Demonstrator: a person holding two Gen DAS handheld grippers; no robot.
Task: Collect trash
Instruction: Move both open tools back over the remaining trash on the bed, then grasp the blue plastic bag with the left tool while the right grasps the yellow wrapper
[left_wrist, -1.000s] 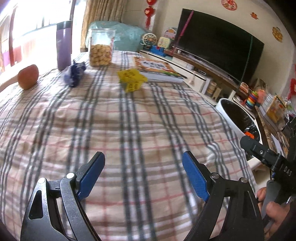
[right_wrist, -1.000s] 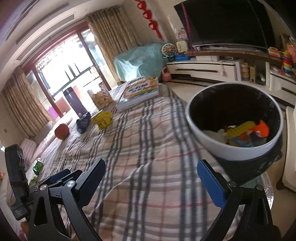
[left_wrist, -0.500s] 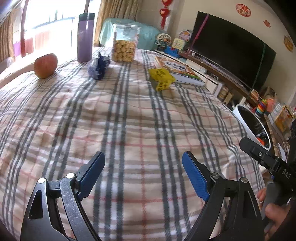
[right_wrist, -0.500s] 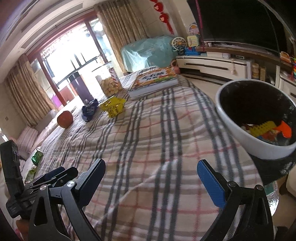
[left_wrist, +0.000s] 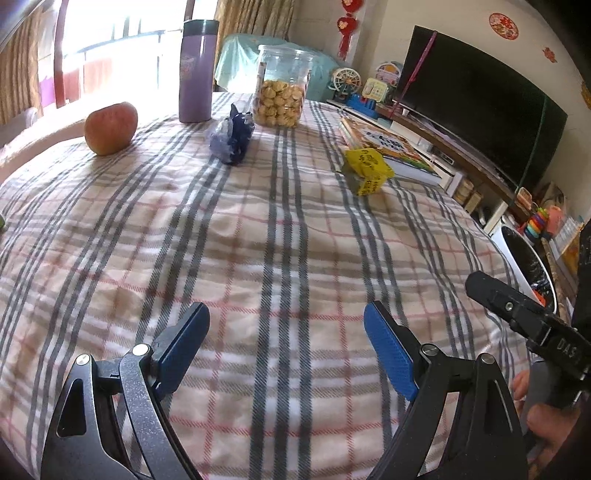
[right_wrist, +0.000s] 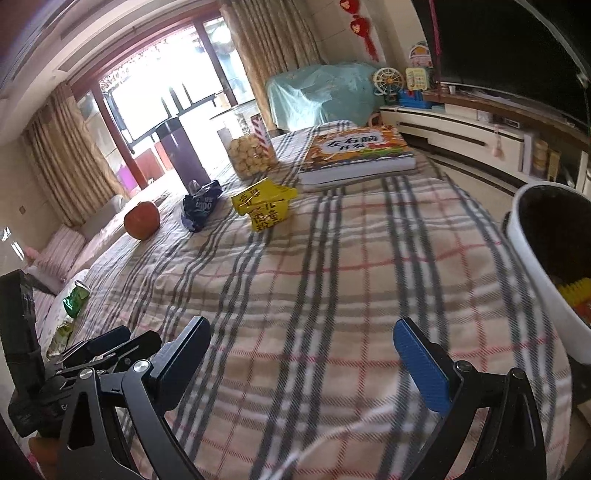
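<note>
A crumpled yellow box (left_wrist: 367, 170) (right_wrist: 266, 205) and a dark blue wrapper (left_wrist: 232, 136) (right_wrist: 201, 204) lie on the far part of the plaid tablecloth (left_wrist: 258, 251). A green wrapper (right_wrist: 75, 301) lies near the table's left edge. The white trash bin (right_wrist: 535, 258) (left_wrist: 515, 254) stands off the right edge with trash inside. My left gripper (left_wrist: 286, 343) is open and empty over the near cloth. My right gripper (right_wrist: 301, 354) is open and empty, to the right of the left one.
An apple (left_wrist: 110, 127), a purple flask (left_wrist: 195, 70), a cookie jar (left_wrist: 282, 96) and a thick book (right_wrist: 354, 155) stand at the table's far side. A TV (left_wrist: 476, 103) and low cabinet line the right wall.
Both grippers have swung left, away from the bin toward the table's middle. The bin has slid to the right edge of both views. Both stay open.
</note>
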